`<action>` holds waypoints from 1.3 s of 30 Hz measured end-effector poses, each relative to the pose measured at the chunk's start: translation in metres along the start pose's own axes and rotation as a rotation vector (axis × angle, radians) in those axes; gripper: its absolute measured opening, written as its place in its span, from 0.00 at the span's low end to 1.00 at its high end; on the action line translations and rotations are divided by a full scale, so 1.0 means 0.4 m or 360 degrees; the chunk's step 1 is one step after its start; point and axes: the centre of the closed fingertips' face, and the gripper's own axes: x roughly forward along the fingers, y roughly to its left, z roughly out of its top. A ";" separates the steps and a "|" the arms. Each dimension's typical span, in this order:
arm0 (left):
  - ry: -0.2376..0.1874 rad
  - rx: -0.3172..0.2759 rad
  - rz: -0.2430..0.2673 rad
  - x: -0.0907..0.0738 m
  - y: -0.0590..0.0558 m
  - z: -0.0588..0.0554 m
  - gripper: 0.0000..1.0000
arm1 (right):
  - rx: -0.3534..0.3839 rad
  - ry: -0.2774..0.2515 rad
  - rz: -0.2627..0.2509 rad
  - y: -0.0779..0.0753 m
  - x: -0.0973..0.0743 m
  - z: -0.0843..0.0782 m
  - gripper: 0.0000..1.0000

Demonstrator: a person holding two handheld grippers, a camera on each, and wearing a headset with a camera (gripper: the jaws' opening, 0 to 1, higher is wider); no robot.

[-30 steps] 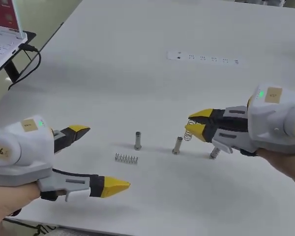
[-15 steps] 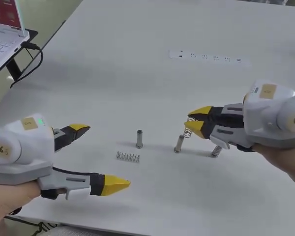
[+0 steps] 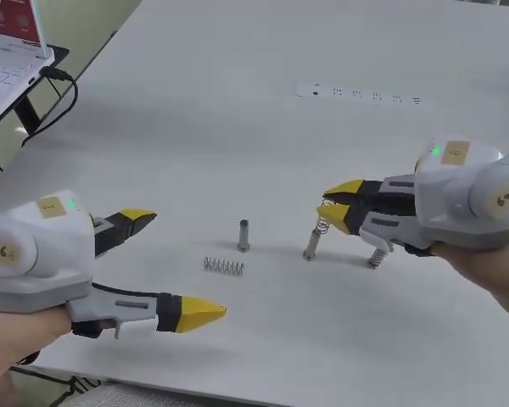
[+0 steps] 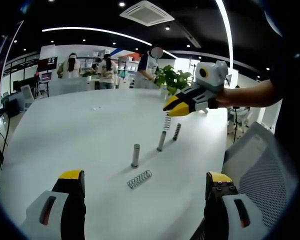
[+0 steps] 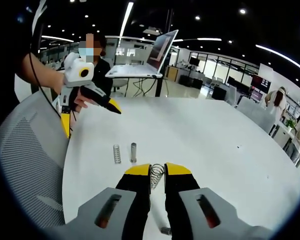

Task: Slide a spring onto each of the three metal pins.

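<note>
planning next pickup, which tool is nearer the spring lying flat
Left. The left tool is open just short of the loose spring; the right tool is by the middle pin, gripping another spring.

Yellow fingers (image 3: 195,314), silver pins (image 3: 243,235), white table (image 3: 237,127).

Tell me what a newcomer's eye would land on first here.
First comes the right hand-held gripper, on the right side of the white table, shut on a spring just above the middle pin. Next is the left hand-held gripper, wide open near the table's front edge, with a loose spring lying flat beside the bare left pin.
</note>
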 end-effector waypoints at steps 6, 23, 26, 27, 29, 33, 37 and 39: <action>-0.0001 -0.0007 0.0003 -0.003 -0.001 -0.002 0.98 | 0.0007 0.0004 0.0007 0.003 0.006 -0.003 0.07; 0.0008 -0.0022 0.0006 -0.006 0.001 -0.006 0.98 | 0.0013 0.0023 0.0017 0.005 0.019 -0.016 0.07; 0.0008 -0.0021 0.0005 -0.006 0.001 -0.006 0.98 | 0.0007 0.0030 0.0020 0.006 0.021 -0.020 0.07; 0.0007 -0.0022 0.0007 -0.006 0.001 -0.006 0.98 | 0.0005 0.0032 0.0020 0.007 0.021 -0.021 0.07; 0.0006 -0.0024 0.0006 -0.007 0.001 -0.006 0.98 | 0.0004 0.0034 0.0021 0.007 0.022 -0.022 0.07; 0.0011 -0.0025 0.0009 -0.008 0.002 -0.010 0.98 | 0.0001 0.0040 0.0023 0.006 0.025 -0.026 0.07; 0.0015 -0.0024 0.0008 -0.010 0.002 -0.011 0.98 | -0.0002 0.0051 0.0030 0.008 0.029 -0.033 0.07; 0.0018 -0.0026 0.0009 -0.010 0.003 -0.012 0.98 | -0.0005 0.0056 0.0033 0.009 0.030 -0.037 0.07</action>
